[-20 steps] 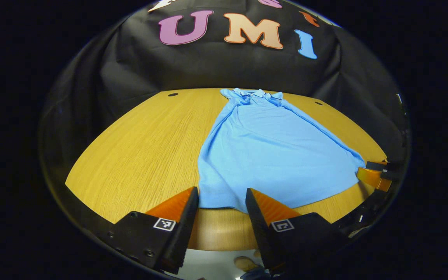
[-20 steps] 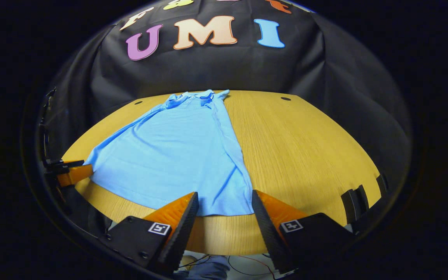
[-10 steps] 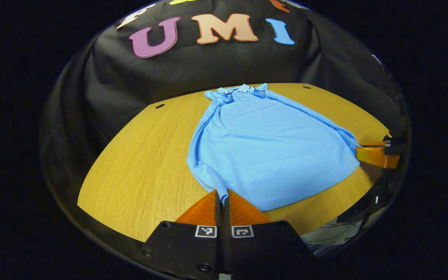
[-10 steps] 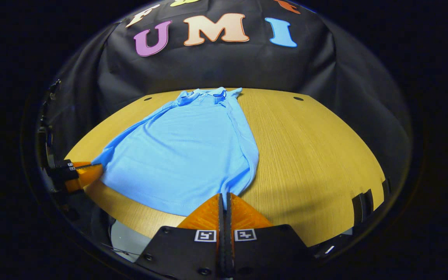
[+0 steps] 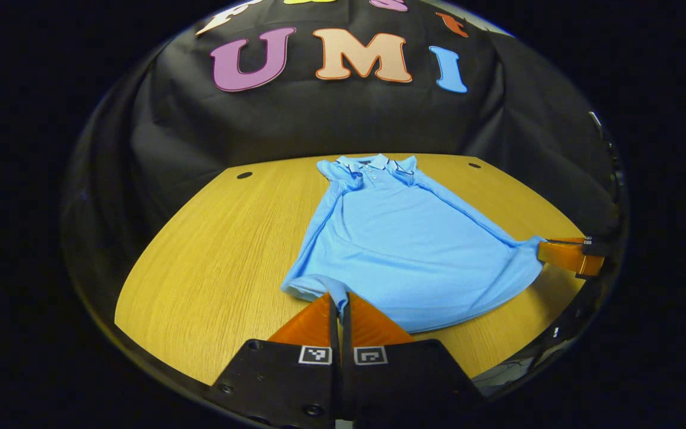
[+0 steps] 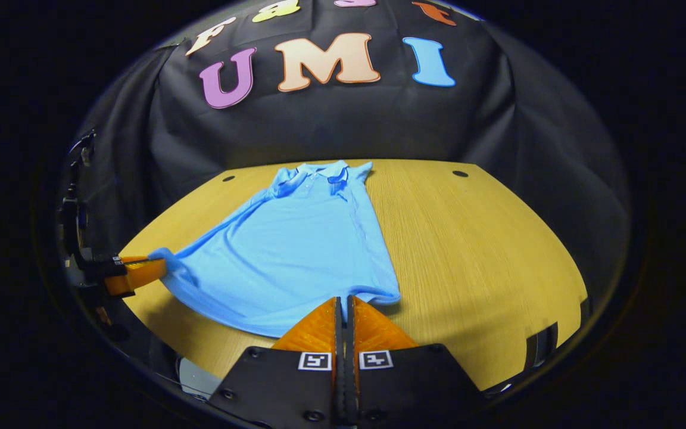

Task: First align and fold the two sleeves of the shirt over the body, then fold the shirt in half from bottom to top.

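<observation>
Both grippers are pinching the hem corners of the blue shirt (image 5: 402,250): the left gripper (image 5: 339,301) is clamping the near left corner, the right gripper (image 6: 343,305) the near right one. Beyond them, the shirt is lying flat along the wooden table (image 5: 218,238), collar (image 6: 319,170) pointing toward the far wall.

Bench (image 5: 218,238): we note a wood-grain top, rounded far edge | two small dark holes (image 5: 244,175) near its far corners | black cloth wall (image 6: 331,119) hangs creased behind it
</observation>
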`<state>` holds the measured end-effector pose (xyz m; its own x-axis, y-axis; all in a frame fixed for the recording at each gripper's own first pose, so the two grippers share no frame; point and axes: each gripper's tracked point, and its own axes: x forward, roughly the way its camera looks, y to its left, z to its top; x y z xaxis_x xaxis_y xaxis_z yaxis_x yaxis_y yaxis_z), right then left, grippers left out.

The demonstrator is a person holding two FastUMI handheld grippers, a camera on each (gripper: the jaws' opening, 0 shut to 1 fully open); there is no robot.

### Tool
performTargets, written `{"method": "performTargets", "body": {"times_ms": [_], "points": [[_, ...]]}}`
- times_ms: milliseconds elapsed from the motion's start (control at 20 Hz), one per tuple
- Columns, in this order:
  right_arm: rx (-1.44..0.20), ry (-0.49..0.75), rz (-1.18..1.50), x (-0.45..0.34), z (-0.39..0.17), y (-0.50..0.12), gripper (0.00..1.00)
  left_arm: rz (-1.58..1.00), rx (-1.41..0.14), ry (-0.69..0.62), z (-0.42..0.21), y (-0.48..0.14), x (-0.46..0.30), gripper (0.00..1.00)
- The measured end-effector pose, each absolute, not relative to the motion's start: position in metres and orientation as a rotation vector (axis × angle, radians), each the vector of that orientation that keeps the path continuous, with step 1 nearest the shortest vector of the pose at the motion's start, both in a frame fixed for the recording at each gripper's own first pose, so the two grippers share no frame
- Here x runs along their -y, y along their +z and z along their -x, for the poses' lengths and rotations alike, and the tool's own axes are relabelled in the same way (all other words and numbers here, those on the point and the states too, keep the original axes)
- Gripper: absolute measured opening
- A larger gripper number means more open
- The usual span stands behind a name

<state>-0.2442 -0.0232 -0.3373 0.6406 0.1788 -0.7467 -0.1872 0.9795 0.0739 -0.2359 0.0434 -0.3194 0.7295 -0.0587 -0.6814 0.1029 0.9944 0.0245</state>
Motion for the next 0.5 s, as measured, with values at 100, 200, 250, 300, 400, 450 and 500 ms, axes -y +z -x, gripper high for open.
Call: {"method": "performTargets", "body": {"times_ms": [100,200,250,300,400,450,500], "points": [[-0.832,0.211,-0.016,0.019,0.219,-0.329,0.02,-0.044,-0.738,-0.085,0.216,-0.311,-0.041,0.00],[-0.811,0.221,-0.037,0.015,0.194,-0.321,0.03,-0.059,-0.708,-0.065,0.192,-0.301,-0.045,0.00],[-0.802,0.226,-0.046,0.014,0.182,-0.317,0.03,-0.065,-0.699,-0.046,0.180,-0.297,-0.048,0.00],[-0.792,0.229,-0.048,0.014,0.170,-0.316,0.02,-0.057,-0.695,-0.042,0.170,-0.295,-0.047,0.00],[-0.779,0.231,-0.063,0.013,0.145,-0.315,0.02,-0.032,-0.688,-0.030,0.149,-0.290,-0.045,0.00],[-0.774,0.233,-0.070,0.013,0.138,-0.314,0.02,-0.026,-0.687,-0.029,0.140,-0.289,-0.044,0.00],[-0.770,0.237,-0.079,0.012,0.129,-0.313,0.02,-0.023,-0.685,-0.028,0.132,-0.288,-0.043,0.00]]}}
